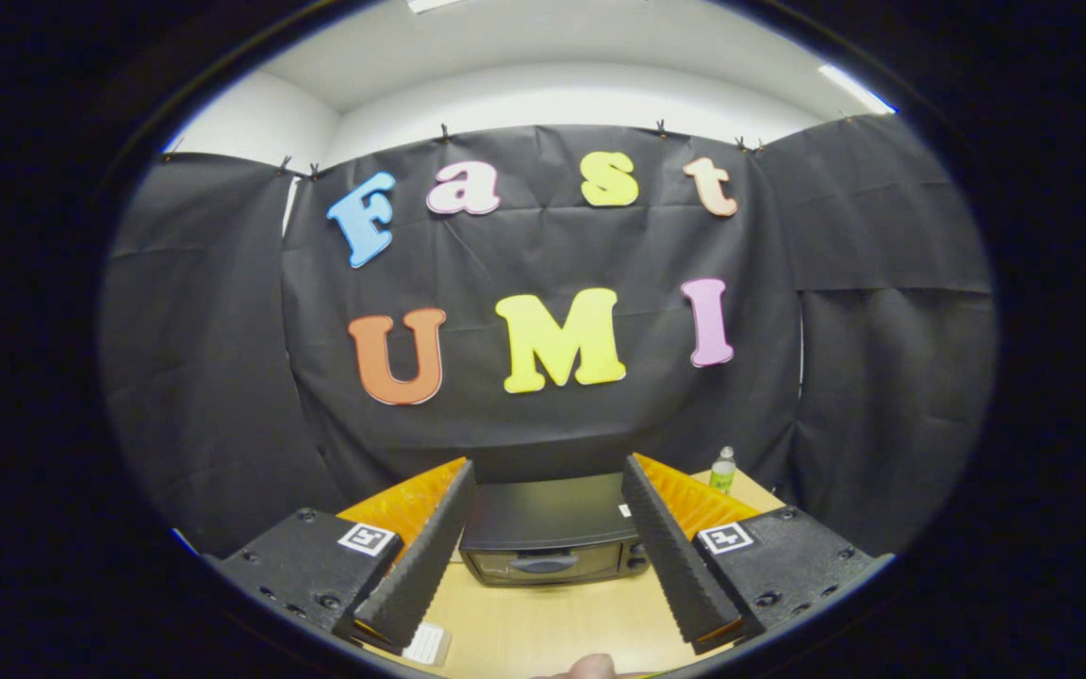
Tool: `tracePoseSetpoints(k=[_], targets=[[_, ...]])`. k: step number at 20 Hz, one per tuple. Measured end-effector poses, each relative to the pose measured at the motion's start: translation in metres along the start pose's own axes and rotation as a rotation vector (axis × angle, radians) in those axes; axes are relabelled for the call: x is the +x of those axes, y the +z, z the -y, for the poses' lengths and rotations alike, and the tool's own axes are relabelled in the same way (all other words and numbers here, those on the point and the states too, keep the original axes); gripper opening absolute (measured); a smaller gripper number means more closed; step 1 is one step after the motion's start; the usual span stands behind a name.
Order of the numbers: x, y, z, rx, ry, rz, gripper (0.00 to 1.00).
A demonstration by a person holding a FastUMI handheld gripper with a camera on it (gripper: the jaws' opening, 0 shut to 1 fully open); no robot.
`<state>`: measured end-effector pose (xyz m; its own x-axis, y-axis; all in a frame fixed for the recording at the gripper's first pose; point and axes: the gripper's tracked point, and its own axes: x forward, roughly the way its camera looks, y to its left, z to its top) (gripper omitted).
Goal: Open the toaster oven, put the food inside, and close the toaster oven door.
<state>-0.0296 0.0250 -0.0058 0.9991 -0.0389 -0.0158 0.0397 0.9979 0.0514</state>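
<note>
- Gripper [548, 556]: fingers spread wide apart, nothing between them held; they hang above the table with open air at the tips.
- Toaster oven [551, 536]: dark, boxy, standing on the table beyond the fingers and seen in the gap between them; door closed, with a horizontal handle across the front and knobs at its right side.
- Table [552, 622]: light wood top; the bare stretch between fingers and oven front carries nothing that blocks the way to the door.
- Small bottle [722, 470]: clear with a green label, upright on the far right corner of the table, behind and to the right of the oven, apart from it.
- White item [428, 645]: small, pale, ribbed, lying on the table just under the left finger; too little shows to name it.
- Fingertip of a person [590, 667]: at the near table edge, below the fingers.
- Booth wall [222, 377]: black cloth, clipped along the top, closing in behind the oven.
</note>
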Motion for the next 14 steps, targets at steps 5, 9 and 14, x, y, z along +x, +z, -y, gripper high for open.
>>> tracePoseSetpoints(k=[5, 9, 14], targets=[[-0.004, -0.001, 0.006, 0.007, -0.009, -0.016, 1.00], [-0.006, -0.001, 0.015, 0.010, -0.025, -0.019, 1.00], [-0.007, 0.000, 0.016, 0.003, -0.020, -0.015, 1.00]])
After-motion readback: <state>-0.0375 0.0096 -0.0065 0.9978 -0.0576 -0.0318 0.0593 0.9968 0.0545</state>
